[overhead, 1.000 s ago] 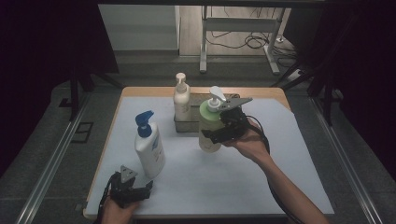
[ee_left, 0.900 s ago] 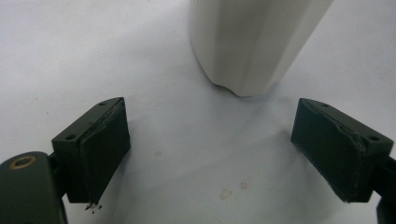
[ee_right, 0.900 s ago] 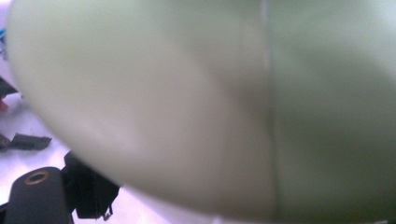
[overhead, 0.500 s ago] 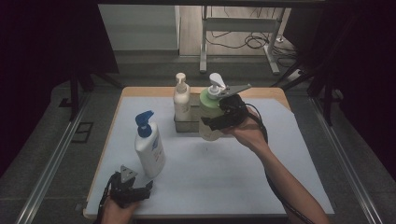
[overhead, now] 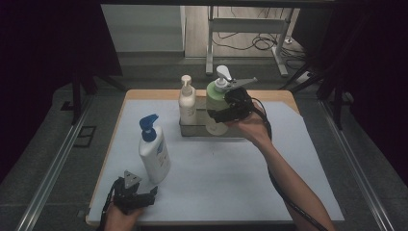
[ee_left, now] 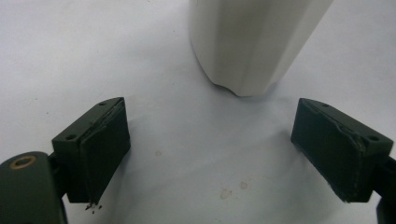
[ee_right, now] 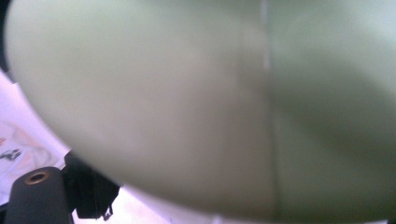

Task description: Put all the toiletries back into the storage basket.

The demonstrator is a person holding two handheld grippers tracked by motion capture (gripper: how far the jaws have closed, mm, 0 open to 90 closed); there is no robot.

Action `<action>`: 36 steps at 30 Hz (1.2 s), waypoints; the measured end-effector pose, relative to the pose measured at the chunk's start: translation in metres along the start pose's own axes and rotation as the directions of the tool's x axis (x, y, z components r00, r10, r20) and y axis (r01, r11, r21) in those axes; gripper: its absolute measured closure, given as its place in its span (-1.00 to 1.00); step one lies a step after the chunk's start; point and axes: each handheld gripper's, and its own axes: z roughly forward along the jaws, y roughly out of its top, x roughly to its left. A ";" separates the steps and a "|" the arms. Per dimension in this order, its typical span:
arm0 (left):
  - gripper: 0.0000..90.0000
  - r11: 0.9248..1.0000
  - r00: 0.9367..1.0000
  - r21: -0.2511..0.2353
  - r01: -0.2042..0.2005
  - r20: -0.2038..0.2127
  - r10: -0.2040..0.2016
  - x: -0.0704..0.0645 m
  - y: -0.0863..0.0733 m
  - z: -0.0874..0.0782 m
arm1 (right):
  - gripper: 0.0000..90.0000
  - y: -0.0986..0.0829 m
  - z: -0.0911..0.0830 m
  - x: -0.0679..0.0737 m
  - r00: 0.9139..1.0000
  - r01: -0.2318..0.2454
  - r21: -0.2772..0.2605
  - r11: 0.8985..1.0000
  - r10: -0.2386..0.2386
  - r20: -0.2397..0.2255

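Green pump bottle [overhead: 215, 103] clamped in right tool [overhead: 226, 111], over grey caddy [overhead: 192, 130], left tool [ee_left: 212, 154] wide

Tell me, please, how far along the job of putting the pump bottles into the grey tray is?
One is done: the cream bottle stands in the grey tray. In hand: the right gripper is clamped on the green bottle, lowering it at the tray. Left: the blue-pump bottle on the table, with the left gripper open beside it.

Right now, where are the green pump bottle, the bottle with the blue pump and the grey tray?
green pump bottle [overhead: 214, 98], high view, on its upper body.
bottle with the blue pump [overhead: 155, 156], high view, on its white body.
grey tray [overhead: 192, 130], high view, on its front wall.
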 end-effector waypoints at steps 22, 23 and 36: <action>-0.75 1.000 1.000 0.001 0.000 0.003 0.000 0.000 0.000 0.000 | -0.73 0.014 0.031 -0.020 0.997 -0.046 -0.002 0.999 0.046 0.061; -0.75 1.000 1.000 0.001 0.000 0.003 0.000 0.000 0.000 0.000 | -0.73 0.014 0.032 -0.021 0.997 -0.045 0.000 0.999 0.045 0.064; -0.75 1.000 1.000 0.000 0.001 0.003 -0.001 0.000 0.000 0.000 | -0.73 0.012 0.053 -0.029 0.995 -0.050 0.010 0.999 0.049 0.087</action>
